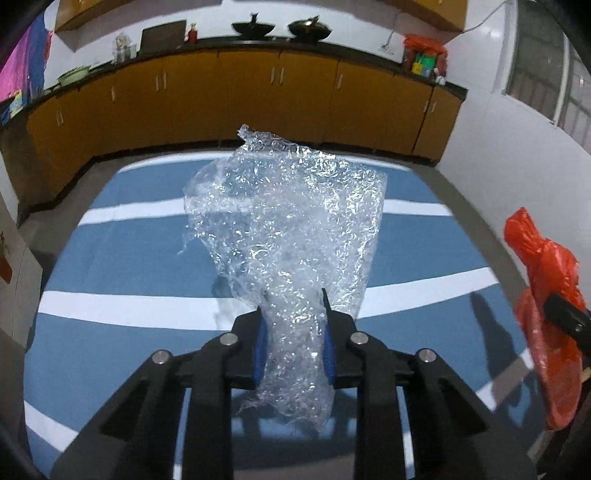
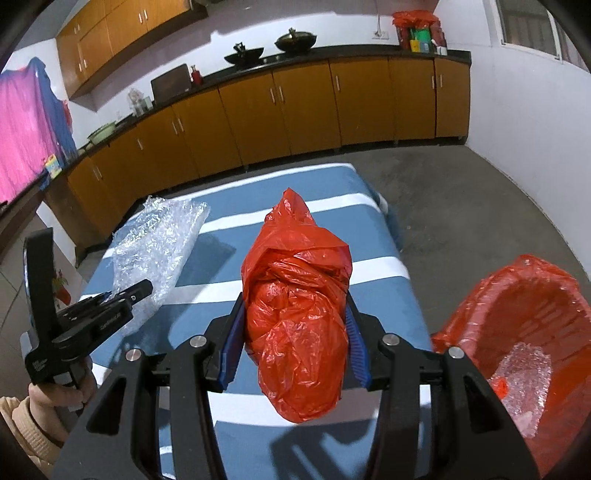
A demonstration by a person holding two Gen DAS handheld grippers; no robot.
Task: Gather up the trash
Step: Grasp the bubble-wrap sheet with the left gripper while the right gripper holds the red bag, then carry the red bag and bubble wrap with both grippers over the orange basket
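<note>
both tools pinch trash: left tool [image 1: 293,332] crinkly clear bubble wrap [image 1: 288,221], right tool [image 2: 293,343] a bunched glossy red plastic bag [image 2: 295,295].

Black grippers [image 1: 293,306], blue-lined jaws, silver screws; cream knit sleeve [image 2: 26,424].

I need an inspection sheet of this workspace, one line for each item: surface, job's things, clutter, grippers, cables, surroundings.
Surface: blue-and-white striped table.
Job's things: bubble wrap and red plastic bag, both lifted; red-lined basket at the table's right, some clear wrap already inside.
Clutter: nothing seen on the table.
Grippers: left gripper shut on the bubble wrap; right gripper shut on the red plastic bag.
Cables: one white cord on the far wall.
Surroundings: orange cabinets, dark counter with woks, grey floor.
</note>
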